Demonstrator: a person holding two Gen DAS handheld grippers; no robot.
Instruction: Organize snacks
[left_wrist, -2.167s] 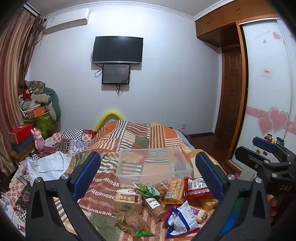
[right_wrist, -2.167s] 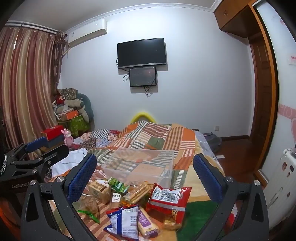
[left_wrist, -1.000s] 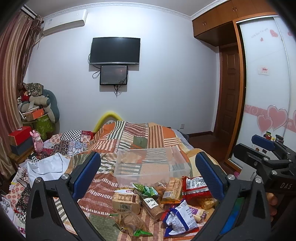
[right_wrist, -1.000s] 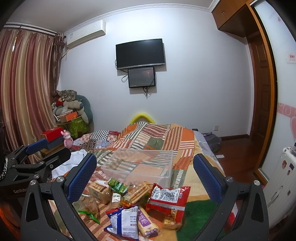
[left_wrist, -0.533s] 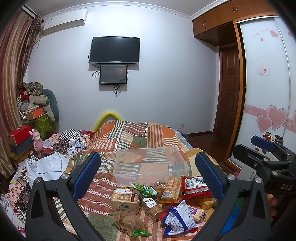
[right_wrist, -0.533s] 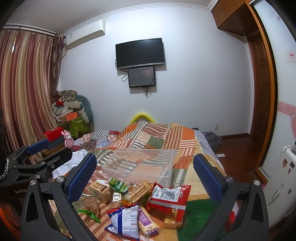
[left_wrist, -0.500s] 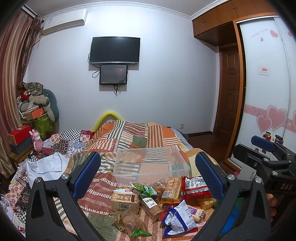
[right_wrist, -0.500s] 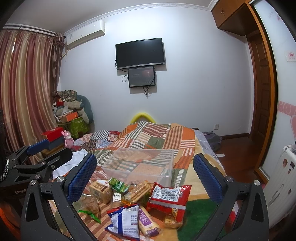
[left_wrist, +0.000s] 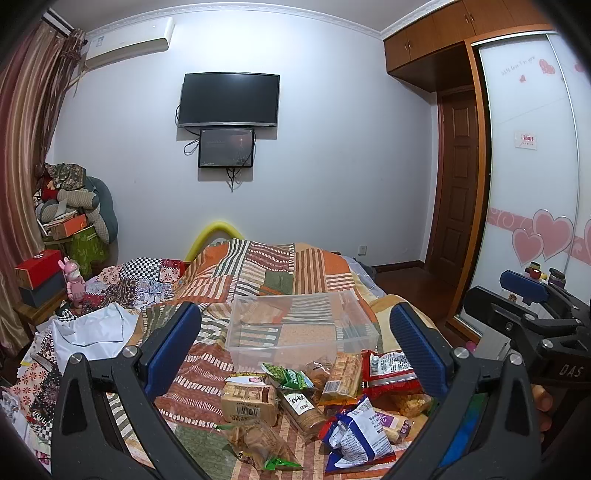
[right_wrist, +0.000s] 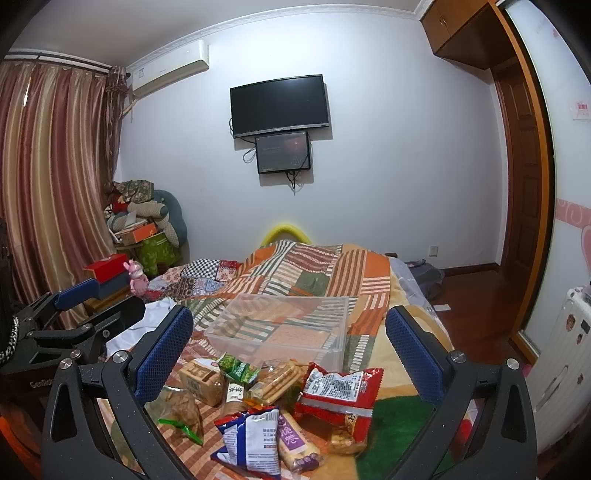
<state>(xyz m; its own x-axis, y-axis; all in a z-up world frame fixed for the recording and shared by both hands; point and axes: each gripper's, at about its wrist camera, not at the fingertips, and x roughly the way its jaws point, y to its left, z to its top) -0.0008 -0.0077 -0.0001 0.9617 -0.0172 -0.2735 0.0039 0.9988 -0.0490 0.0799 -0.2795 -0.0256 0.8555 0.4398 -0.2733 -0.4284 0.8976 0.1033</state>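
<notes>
Two tools wide apart above snacks on a bed.
Left tool (left_wrist: 295, 347) and right tool (right_wrist: 290, 345) hold nothing; snacks (right_wrist: 280, 402) lie just below them, the clear bin (left_wrist: 299, 326) ahead, bottom packets cut off.

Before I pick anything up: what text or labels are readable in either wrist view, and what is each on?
"DAS": right gripper body, seen from the left wrist view.
"GenRob...", cut off by the frame edge: left gripper body, seen from the right wrist view.
Purple snack bar: large Chinese characters, not clear enough to quote.
Red snack bag, blue and white bag, bread pack: print too small.
Wardrobe door sign: blurred.
</notes>
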